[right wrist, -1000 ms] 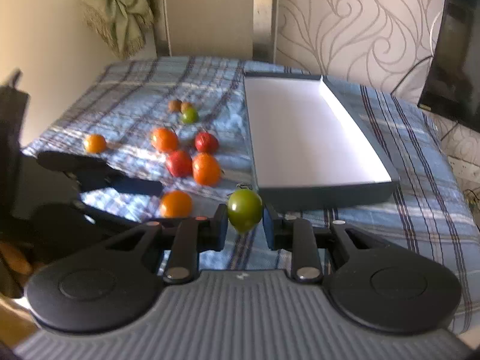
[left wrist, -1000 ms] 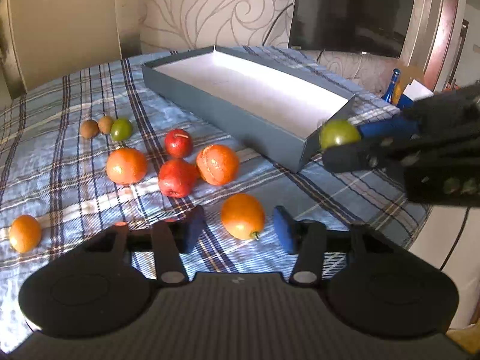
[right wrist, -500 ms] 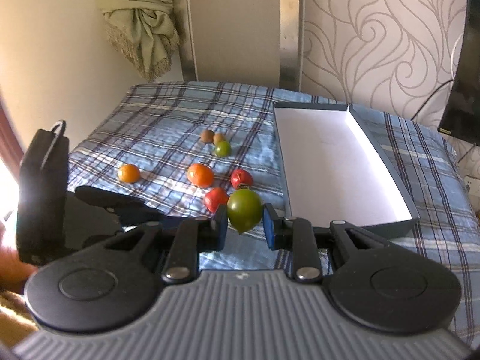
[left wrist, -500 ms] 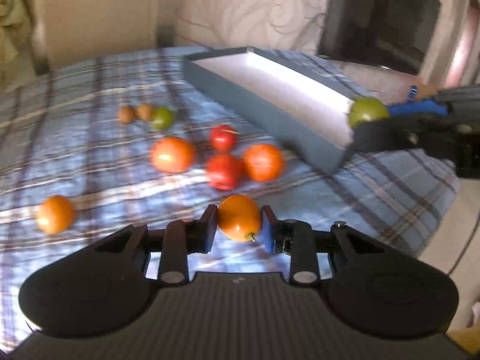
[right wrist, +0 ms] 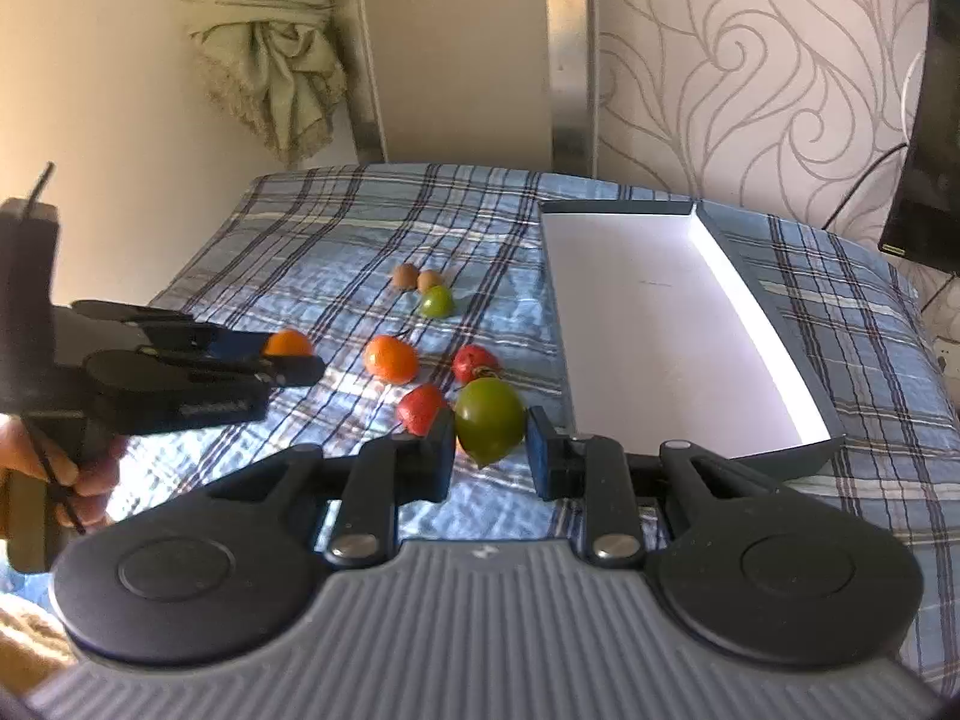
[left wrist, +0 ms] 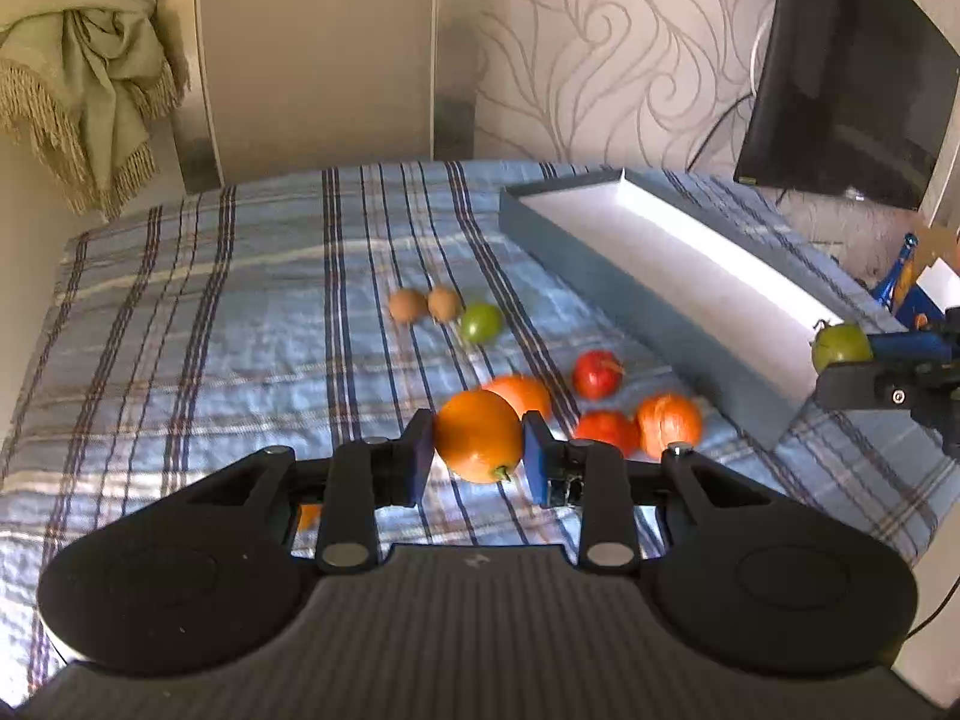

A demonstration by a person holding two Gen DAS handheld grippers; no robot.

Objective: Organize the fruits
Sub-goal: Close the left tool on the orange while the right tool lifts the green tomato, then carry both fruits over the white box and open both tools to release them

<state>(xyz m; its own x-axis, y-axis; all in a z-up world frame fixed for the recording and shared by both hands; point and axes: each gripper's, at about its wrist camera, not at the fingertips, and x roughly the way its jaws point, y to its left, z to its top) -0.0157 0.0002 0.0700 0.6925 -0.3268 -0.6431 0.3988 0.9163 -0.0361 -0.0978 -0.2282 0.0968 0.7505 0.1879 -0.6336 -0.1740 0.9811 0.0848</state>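
My left gripper [left wrist: 478,455] is shut on an orange [left wrist: 478,435] and holds it above the checked cloth; it also shows in the right wrist view [right wrist: 288,354]. My right gripper [right wrist: 489,450] is shut on a green fruit [right wrist: 489,420], held up near the open grey box [right wrist: 672,324]; it shows in the left wrist view [left wrist: 840,343] by the box's near end [left wrist: 660,306]. On the cloth lie another orange [right wrist: 391,358], two red fruits [right wrist: 476,363] [right wrist: 421,407], a small green fruit [right wrist: 436,302] and two brown fruits [right wrist: 406,276].
The box has a white inside and lies on the right of the blue checked tablecloth [left wrist: 210,312]. A dark screen [left wrist: 852,78] hangs at the back right. A green cloth [left wrist: 78,60] hangs at the back left. A hand [right wrist: 78,468] holds the left gripper.
My left gripper closed on the orange and lifted it off the cloth. My right gripper rose with the green fruit still in it.
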